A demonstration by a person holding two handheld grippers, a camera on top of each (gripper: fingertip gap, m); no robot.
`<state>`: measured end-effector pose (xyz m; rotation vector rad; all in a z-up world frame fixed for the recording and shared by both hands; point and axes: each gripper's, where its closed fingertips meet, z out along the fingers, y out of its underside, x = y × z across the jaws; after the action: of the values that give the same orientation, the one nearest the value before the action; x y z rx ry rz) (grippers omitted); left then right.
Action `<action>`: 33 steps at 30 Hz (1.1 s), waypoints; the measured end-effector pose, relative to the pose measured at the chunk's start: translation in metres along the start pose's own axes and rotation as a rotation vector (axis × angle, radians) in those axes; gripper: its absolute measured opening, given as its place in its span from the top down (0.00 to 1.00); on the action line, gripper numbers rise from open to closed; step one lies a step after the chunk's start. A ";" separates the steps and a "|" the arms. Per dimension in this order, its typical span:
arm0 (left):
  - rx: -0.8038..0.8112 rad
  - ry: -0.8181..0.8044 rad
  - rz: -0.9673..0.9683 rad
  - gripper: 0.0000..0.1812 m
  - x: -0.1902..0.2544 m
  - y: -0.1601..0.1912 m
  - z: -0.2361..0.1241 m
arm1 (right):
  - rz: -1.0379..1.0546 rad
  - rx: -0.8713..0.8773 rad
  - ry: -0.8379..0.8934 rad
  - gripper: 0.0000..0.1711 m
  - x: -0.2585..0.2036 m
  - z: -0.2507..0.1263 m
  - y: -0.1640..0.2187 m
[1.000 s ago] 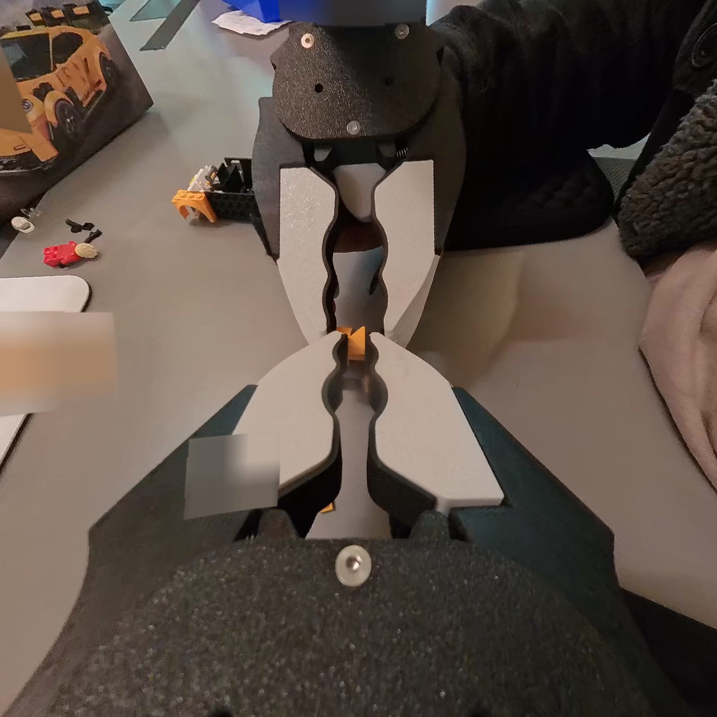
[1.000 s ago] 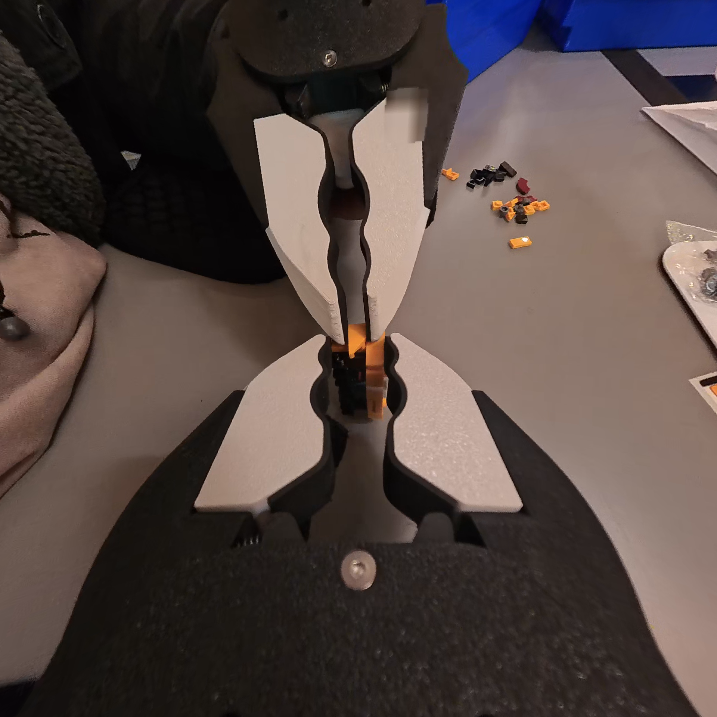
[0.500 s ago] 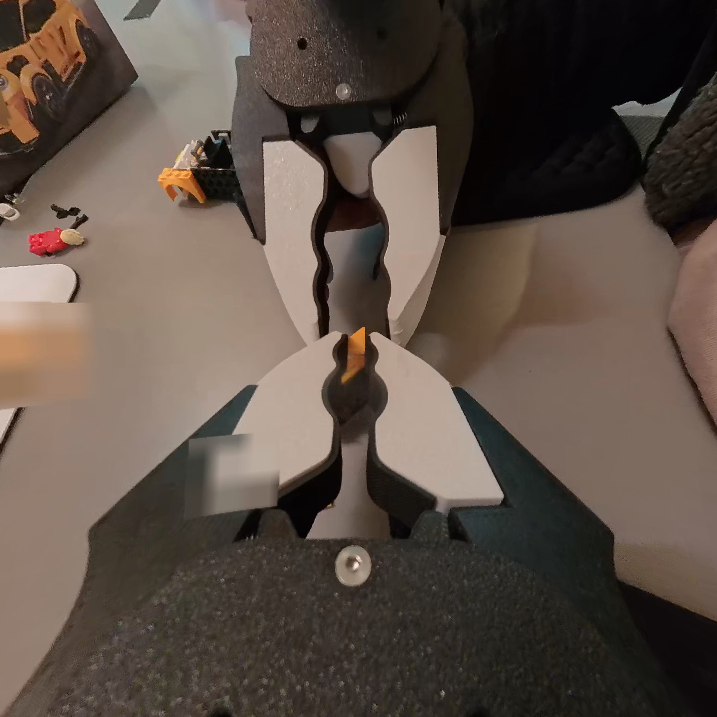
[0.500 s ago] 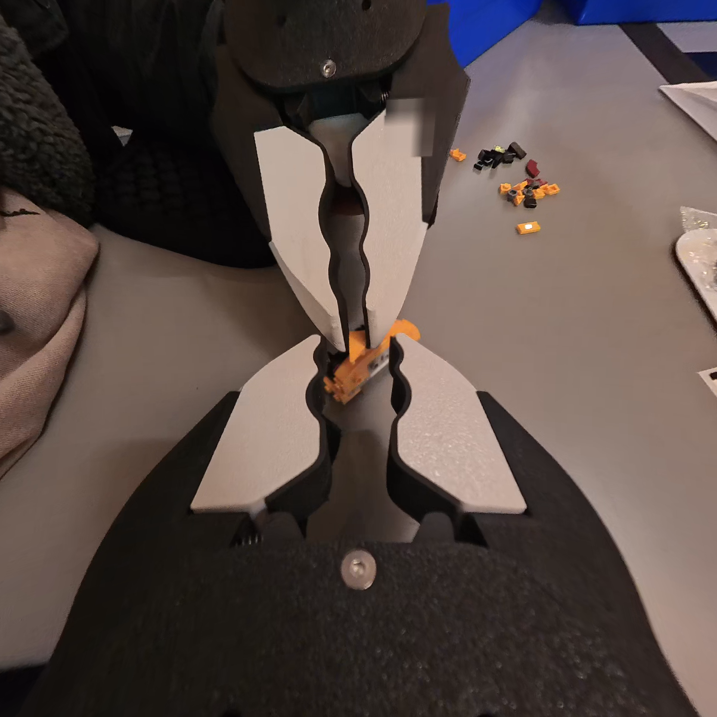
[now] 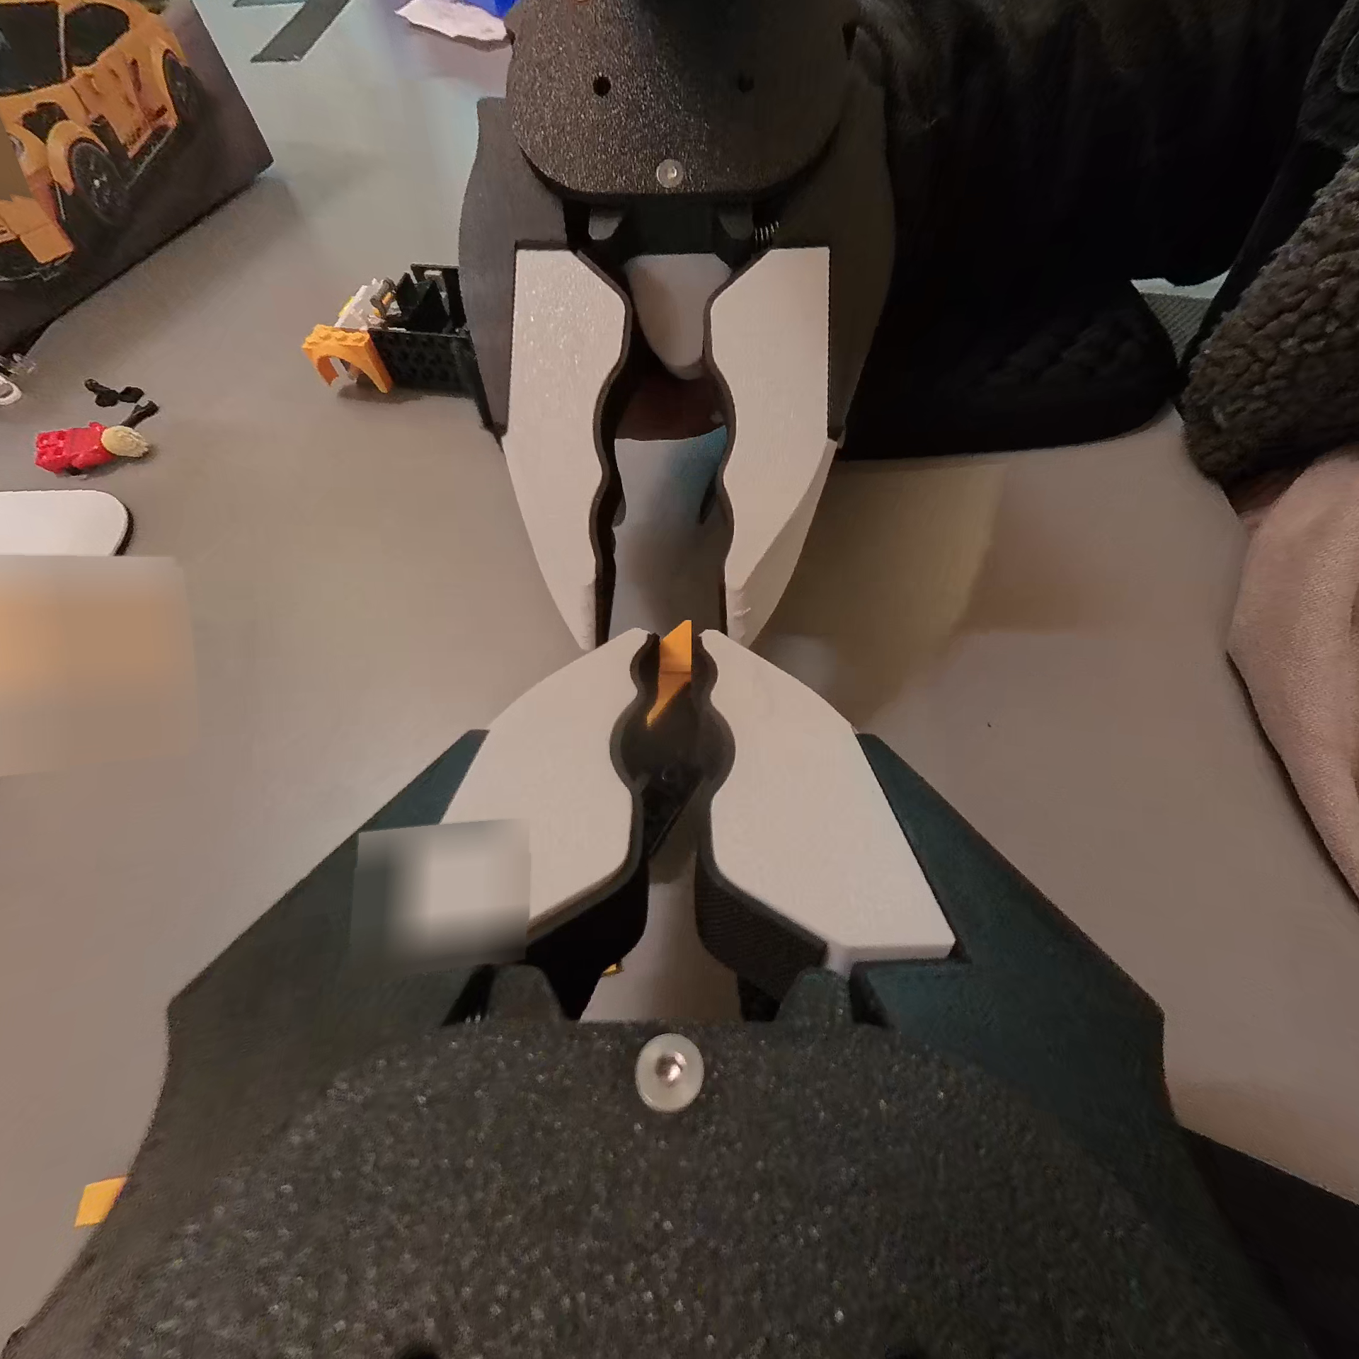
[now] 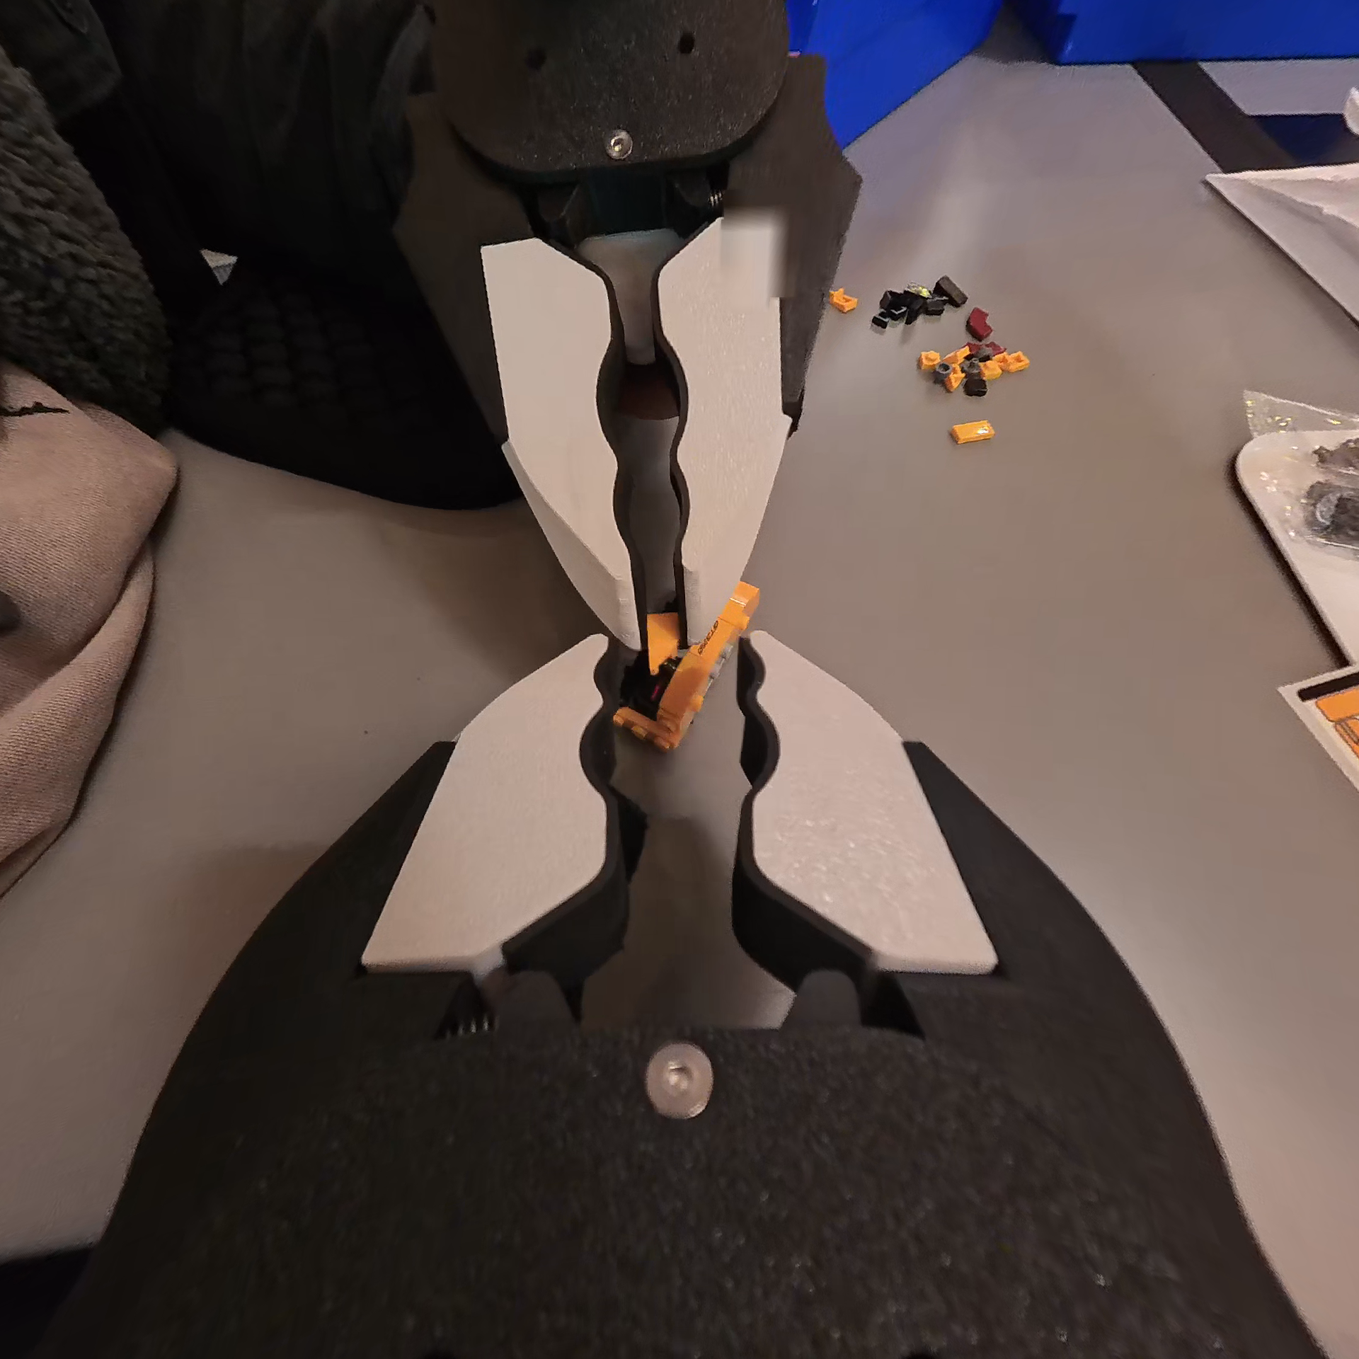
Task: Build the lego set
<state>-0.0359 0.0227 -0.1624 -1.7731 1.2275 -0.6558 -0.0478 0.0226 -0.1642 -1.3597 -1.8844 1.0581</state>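
Observation:
A small orange and black lego sub-assembly [image 6: 687, 680] hangs tilted between the two grippers, just above the grey table [image 6: 993, 662]. My left gripper [image 5: 673, 641] is shut on it; only an orange wedge [image 5: 673, 658] shows between its fingertips in the left wrist view. In the right wrist view the left gripper [image 6: 662, 621] comes from the top and pinches the assembly's upper end. My right gripper [image 6: 673, 646] is open, its fingers standing on either side of the assembly without touching it. It faces the left gripper tip to tip [image 5: 665, 621].
A partly built black chassis with an orange wheel arch [image 5: 397, 342], a red figure part [image 5: 77, 447] and the set's box [image 5: 95, 147] lie to the left. Loose pieces [image 6: 956, 353], an orange tile [image 6: 971, 432], a white tray [image 6: 1294, 529] and a sticker sheet [image 6: 1331, 706] lie right. Clothing [image 6: 66, 588] lies along the near edge. Left and right tips are no more than a few centimetres apart. Between my right fingertips and the orange tile [image 6: 971, 432] there is roughly 15 cm.
My right gripper has opened and let go of the assembly. The assembly has tilted over and now hangs from the left gripper alone.

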 end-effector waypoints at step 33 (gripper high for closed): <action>0.024 0.013 -0.019 0.96 0.003 0.002 0.002 | 0.015 0.041 0.010 0.81 0.005 -0.013 -0.003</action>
<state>-0.0338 0.0207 -0.1650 -1.7646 1.2081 -0.6912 -0.0405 0.0306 -0.1554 -1.3553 -1.8387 1.0895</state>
